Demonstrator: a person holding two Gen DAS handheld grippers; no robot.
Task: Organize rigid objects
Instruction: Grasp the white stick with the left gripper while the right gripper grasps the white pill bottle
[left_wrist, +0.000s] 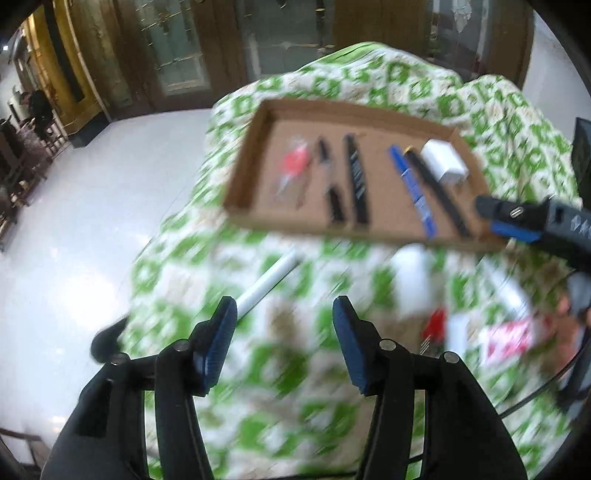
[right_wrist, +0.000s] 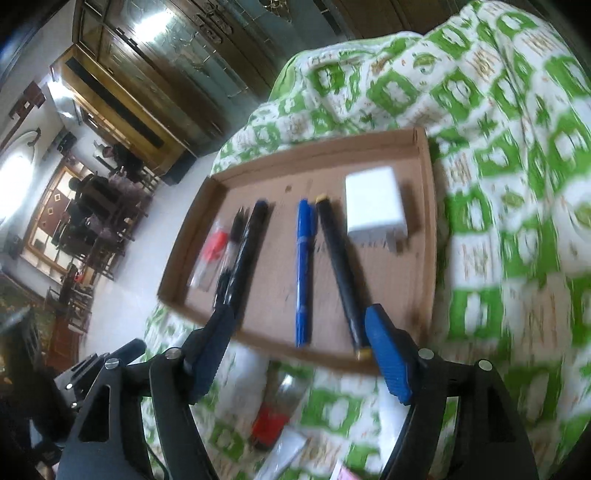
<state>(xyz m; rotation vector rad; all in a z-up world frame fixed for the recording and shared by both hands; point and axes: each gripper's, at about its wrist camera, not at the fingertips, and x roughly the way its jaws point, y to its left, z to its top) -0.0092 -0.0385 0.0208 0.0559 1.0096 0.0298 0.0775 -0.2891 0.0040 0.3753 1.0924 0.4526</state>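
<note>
Nearest to me, my left gripper (left_wrist: 284, 345) has its jaws apart and empty, hanging over the green-and-white cloth (left_wrist: 280, 387) with a white stick-like item (left_wrist: 269, 282) lying just ahead of its left finger. My right gripper (right_wrist: 301, 354) is also spread with nothing between the jaws, poised at the near edge of the cardboard tray (right_wrist: 424, 236).

Loose pieces wait on the cloth below the tray: a red-capped item (right_wrist: 271, 421), something white, and a pink-printed packet (left_wrist: 511, 338), all too blurred to name.

Farther in, the tray already holds a red-and-clear item (right_wrist: 216, 245), a black pen (right_wrist: 245, 254), a blue pen (right_wrist: 303, 273), a second black pen (right_wrist: 341, 273) and a white charger block (right_wrist: 375, 206).

My worries: the surface looks soft and rumpled, so pressing down could tilt the tray and roll the pens together. The right finger sits beside the second black pen's end and could nudge it. Both views are smeared, so I could misjudge a grasp.
</note>
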